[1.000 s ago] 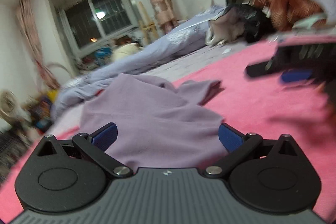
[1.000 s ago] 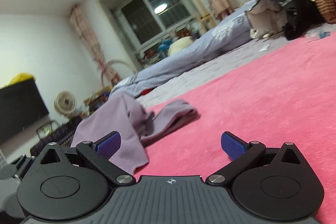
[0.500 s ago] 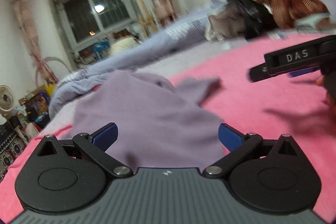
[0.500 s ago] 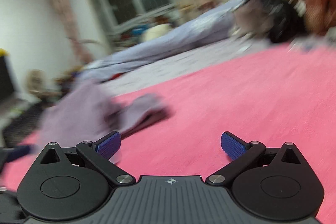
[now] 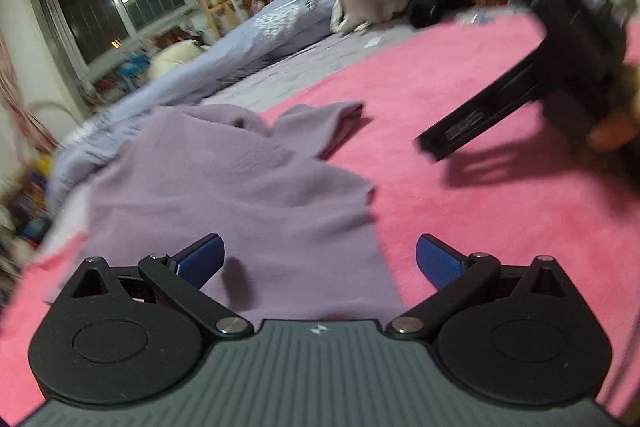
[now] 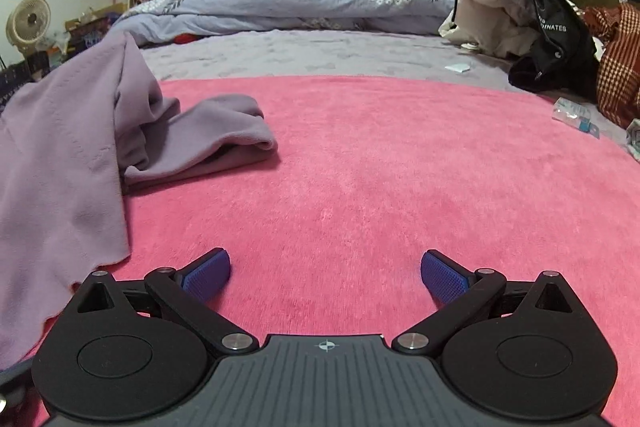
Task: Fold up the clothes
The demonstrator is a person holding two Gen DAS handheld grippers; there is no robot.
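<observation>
A rumpled lilac garment (image 5: 248, 195) lies on the pink blanket (image 5: 460, 219), one sleeve (image 5: 324, 125) stretched to the right. My left gripper (image 5: 318, 261) is open and empty, low over the garment's near hem. In the right wrist view the garment (image 6: 60, 155) lies at the left with its sleeve (image 6: 216, 131) folded on the blanket (image 6: 380, 167). My right gripper (image 6: 325, 275) is open and empty over bare blanket, to the right of the garment. The right gripper also shows in the left wrist view (image 5: 492, 115), above the blanket at the right.
A blue-grey duvet (image 6: 300, 3) lies across the far side of the bed. A black and beige bag (image 6: 520, 27) and a red checked cloth (image 6: 616, 67) sit at the far right. A fan (image 6: 28, 21) and clutter stand by the window.
The right gripper has swung round to face the window squarely and sits level. The left gripper has moved closer over the garment's hem. Both stay open.
</observation>
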